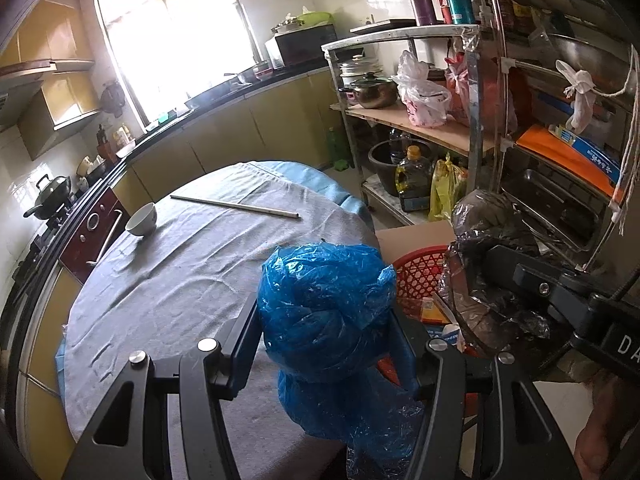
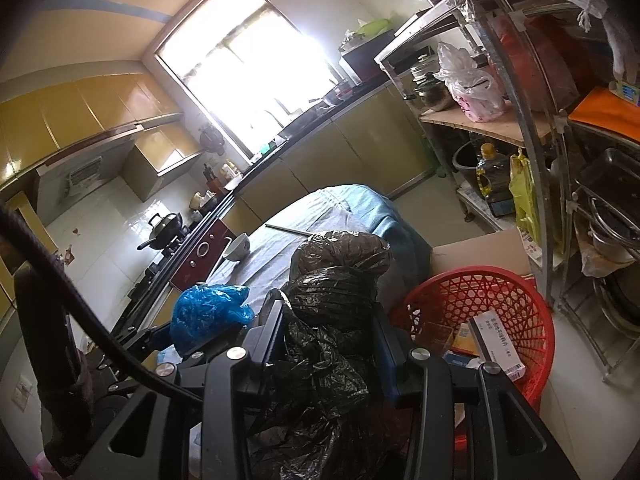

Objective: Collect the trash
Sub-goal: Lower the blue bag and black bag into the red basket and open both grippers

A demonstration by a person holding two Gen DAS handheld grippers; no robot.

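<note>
Trash is already in both of our grippers. In the left gripper (image 1: 326,340) we hold a blue plastic bag (image 1: 326,308), crumpled into a ball, and the jaws are closed on its two sides. In the right gripper (image 2: 328,332) we hold a black plastic bag (image 2: 336,280), also crumpled, and the jaws press tightly on it.

Just to the right of both bags stands the red basket (image 2: 520,292), on the floor beside the table (image 1: 180,264). Some small boxes (image 2: 496,340) lie inside it already. We judge that the step in hand is the carrying of the two bags to this basket, and that the drop is not yet done.

For the next move, we think each bag must come over the open mouth of the basket, and only then the jaws should open. The black bag is nearer to the rim, so it can go first. The two grippers are close together, so we should take care that they do not collide.

Behind the basket a cardboard box (image 2: 484,252) and a metal shelf (image 2: 540,200) stand near, so the room on the far side is narrow. Farther on the table, a white bowl (image 1: 142,218) and a thin stick (image 1: 236,206) lie well apart from us.
</note>
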